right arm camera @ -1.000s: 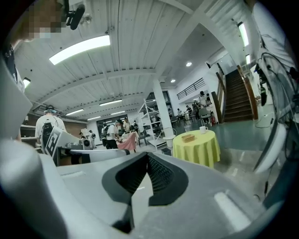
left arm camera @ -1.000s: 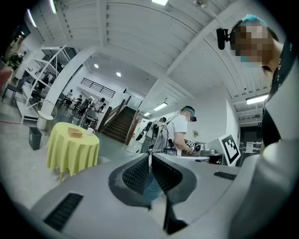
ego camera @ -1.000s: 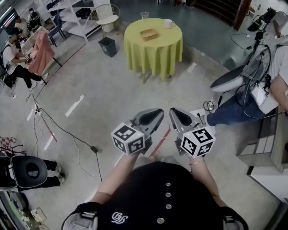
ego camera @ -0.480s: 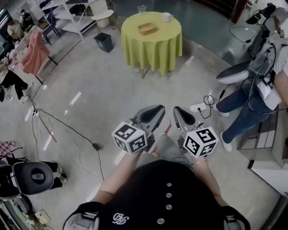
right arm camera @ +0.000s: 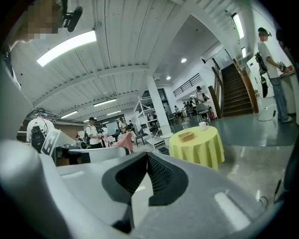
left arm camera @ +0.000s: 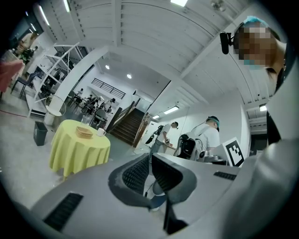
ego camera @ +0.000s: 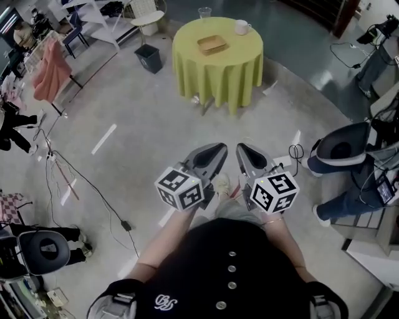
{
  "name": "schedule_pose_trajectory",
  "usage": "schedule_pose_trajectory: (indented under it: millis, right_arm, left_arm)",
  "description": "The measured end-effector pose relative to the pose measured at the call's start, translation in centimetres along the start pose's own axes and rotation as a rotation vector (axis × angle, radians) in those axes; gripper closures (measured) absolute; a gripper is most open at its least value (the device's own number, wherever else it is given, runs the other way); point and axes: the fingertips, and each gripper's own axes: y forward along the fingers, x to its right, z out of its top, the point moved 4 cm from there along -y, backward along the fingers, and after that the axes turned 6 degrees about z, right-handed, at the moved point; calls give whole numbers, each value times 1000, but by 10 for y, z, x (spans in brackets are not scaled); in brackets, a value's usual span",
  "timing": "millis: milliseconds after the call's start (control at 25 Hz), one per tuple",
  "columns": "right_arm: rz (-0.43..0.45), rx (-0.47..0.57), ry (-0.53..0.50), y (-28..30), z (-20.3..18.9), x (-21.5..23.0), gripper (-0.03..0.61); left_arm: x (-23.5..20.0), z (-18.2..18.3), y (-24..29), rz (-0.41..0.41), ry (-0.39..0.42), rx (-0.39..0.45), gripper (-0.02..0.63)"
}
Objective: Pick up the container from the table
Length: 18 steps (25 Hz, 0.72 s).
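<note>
Head view looks steeply down on open floor. At the left a loose cable (ego camera: pixel 81 177) trails across it, something to keep clear of on the way in. Further up, a dark bin (ego camera: pixel 149 59) stands just beside the round table (ego camera: pixel 218 78) draped in a yellow-green cloth.

On the tabletop, from left to right, are a clear glass (ego camera: pixel 204 12), the container (ego camera: pixel 212 44), which looks like a shallow tan tray, and a white mug (ego camera: pixel 242 27). The container sits near the middle, apart from both neighbours, so a grip from the near side should meet it without knocking either.

Closer in, the left gripper (ego camera: pixel 215 152) and the right gripper (ego camera: pixel 244 152) are held side by side in front of the person's torso, both pointing toward the table, which is well apart from them. In the left gripper view the ribbed pads (left arm camera: pixel 138 173) meet with nothing between them, and the right gripper view shows the same closed, empty jaws. That suits a carrying posture, I judge: there is nothing within reach to take, so the jaws stay shut and the tools stay tucked close. Both gripper views have the container ahead on the cloth, so the aim is already set.

At the far right a person in jeans (ego camera: pixel 340 202) stands off the direct line. The task is barely begun, and the approach comes first.
</note>
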Motion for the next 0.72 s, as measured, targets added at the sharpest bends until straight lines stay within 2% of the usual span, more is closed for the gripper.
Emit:
schedule_pose_trajectory:
  millis: [440, 720]
  right_arm:
    - [74, -14, -14, 105, 72, 122, 575]
    - [75, -16, 17, 140, 95, 175, 575]
  left_arm:
    - [-84, 60, 130, 74, -29, 37, 586]
    - [-109, 78, 188, 104, -32, 29, 584]
